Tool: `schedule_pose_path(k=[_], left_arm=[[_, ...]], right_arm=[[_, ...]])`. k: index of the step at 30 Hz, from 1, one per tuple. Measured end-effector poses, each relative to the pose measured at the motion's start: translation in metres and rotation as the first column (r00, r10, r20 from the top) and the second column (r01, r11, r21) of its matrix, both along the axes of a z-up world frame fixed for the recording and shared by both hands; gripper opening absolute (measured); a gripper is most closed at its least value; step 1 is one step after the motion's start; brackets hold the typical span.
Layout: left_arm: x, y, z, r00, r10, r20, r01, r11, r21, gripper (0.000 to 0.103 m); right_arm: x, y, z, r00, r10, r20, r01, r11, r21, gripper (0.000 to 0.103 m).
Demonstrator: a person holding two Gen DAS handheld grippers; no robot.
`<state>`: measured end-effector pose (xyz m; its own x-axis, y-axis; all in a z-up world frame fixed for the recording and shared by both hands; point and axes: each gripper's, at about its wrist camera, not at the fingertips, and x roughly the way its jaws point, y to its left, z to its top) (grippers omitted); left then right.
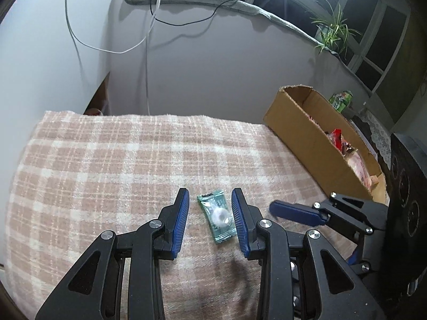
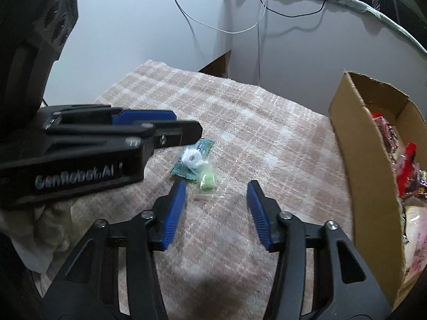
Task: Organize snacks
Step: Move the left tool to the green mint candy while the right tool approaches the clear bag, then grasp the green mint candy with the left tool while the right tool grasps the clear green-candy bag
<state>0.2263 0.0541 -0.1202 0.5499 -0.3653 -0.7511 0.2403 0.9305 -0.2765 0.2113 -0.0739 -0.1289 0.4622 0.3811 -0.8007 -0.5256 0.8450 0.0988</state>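
Bench, cloth-covered (image 1: 106,160): one snack packet (image 1: 217,214) near the front edge, centre, a second packet (image 2: 208,178) touching it (seen only from the right wrist). Cardboard box (image 1: 307,144) along the right edge, wrapped snacks (image 1: 336,138) inside. Wall behind the back edge.

Left wrist view low and close over the plaid blanket (image 1: 106,160), angled down toward the wall, right wrist view likewise from the right, both sharing the green snack packet (image 1: 216,216) and cardboard box (image 1: 307,133).
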Motion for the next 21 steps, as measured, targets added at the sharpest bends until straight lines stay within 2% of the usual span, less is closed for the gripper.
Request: schedule_pose_path(k=[3, 10, 21], left_arm=[[0.0, -0.001, -0.003, 1.0, -0.011, -0.011, 0.011, 1.0, 0.002, 0.031], [-0.001, -0.011, -0.008, 0.999, -0.029, -0.017, 0.03, 0.999, 0.026, 0.031], [-0.002, -0.024, -0.012, 0.999, -0.047, -0.019, 0.048, 0.996, 0.069, 0.031]], right_arm=[[0.003, 0.002, -0.003, 1.0, -0.004, 0.0, 0.004, 1.0, -0.008, 0.047], [0.009, -0.002, -0.001, 0.999, -0.033, 0.009, 0.033, 0.999, -0.026, 0.026], [0.007, -0.017, 0.0, 0.998, -0.067, 0.016, 0.068, 0.997, -0.043, 0.026]])
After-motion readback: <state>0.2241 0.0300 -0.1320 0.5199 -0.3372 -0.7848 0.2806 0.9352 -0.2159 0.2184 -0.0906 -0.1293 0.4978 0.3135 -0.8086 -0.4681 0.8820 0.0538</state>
